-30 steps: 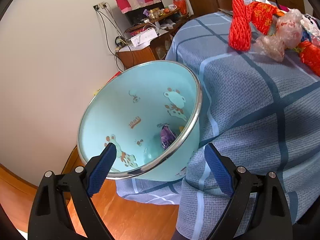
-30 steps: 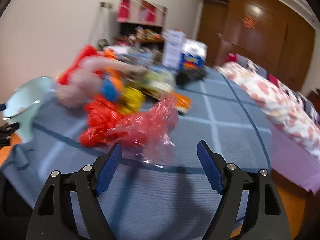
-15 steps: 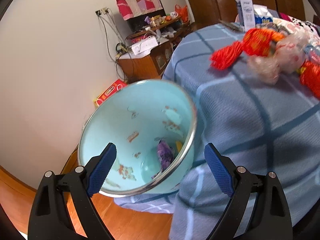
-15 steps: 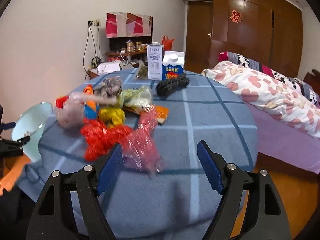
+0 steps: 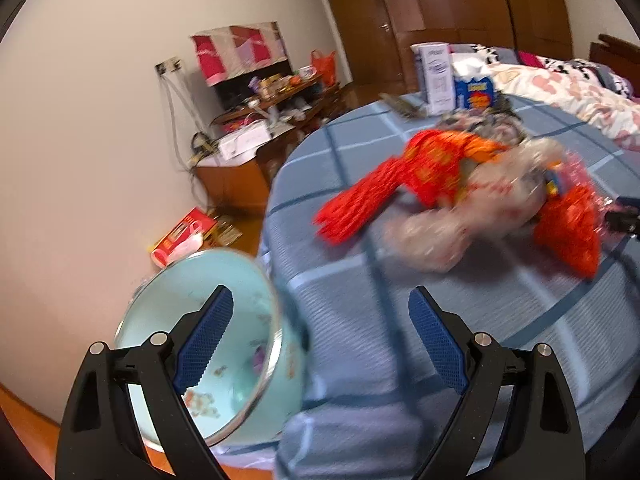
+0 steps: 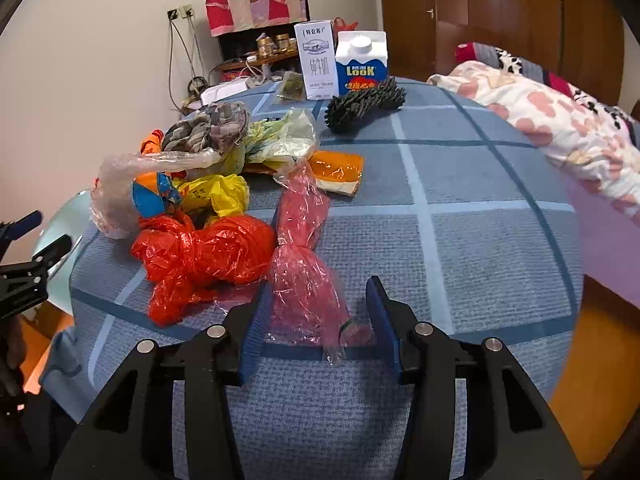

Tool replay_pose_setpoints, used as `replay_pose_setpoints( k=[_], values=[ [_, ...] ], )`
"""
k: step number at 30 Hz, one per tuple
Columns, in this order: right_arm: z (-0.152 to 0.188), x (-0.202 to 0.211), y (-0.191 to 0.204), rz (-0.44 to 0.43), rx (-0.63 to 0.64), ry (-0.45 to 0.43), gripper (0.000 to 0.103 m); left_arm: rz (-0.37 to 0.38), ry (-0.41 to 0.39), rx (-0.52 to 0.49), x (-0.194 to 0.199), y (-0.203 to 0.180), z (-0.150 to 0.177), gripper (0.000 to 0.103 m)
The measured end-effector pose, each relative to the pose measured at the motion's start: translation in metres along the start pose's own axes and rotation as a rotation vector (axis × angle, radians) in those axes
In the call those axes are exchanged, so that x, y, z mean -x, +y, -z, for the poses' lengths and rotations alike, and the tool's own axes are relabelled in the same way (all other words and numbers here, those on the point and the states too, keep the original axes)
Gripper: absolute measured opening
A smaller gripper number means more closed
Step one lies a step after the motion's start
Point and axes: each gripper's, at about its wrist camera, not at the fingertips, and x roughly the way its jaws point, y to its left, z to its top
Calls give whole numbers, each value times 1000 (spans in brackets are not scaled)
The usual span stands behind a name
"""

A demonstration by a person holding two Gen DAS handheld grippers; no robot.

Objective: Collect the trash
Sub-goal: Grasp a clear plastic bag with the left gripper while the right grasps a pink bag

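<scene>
Covering the round table, a blue checked cloth [image 6: 460,208] holds crumpled bags [image 6: 208,256].

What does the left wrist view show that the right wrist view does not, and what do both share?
Left wrist only: inside of the light blue basin, with a purple scrap in it. Right wrist only: the right gripper straddling the pink plastic bag, and the black spiky roll. Shared: the blue checked tablecloth, the red plastic bag and two cartons.
</scene>
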Motion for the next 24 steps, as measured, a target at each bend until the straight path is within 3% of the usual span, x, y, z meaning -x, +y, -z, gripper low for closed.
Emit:
replay_pose_setpoints(
  k=[4, 11, 12, 14, 16, 19, 24],
  values=[
    [-1, -3, -3, -57, -14, 11, 33, 50, -13, -11, -7, -19, -14, 88],
    [7, 12, -10, -57, -7, -21, 28, 103, 16, -36, -25, -41, -27, 85],
    [8, 14, -12, -56, -11, -24, 27, 115, 18, -50, -26, -45, -27, 80],
    [9, 18, -16, -53, -20, -35, 27, 148, 45, -66, -31, -50, -26, 41],
    [10, 20, -17, -53, -23, -43, 27, 169, 66, -70, -35, -52, -24, 28],
    [9, 26, -15, -54, -20, -64, 27, 171, 63, -78, -31, -51, -25, 17],
    [3, 45, 0, -55, 14, -118, 27, 136, 36, -71, -11, -27, -27, 16]
  ],
)
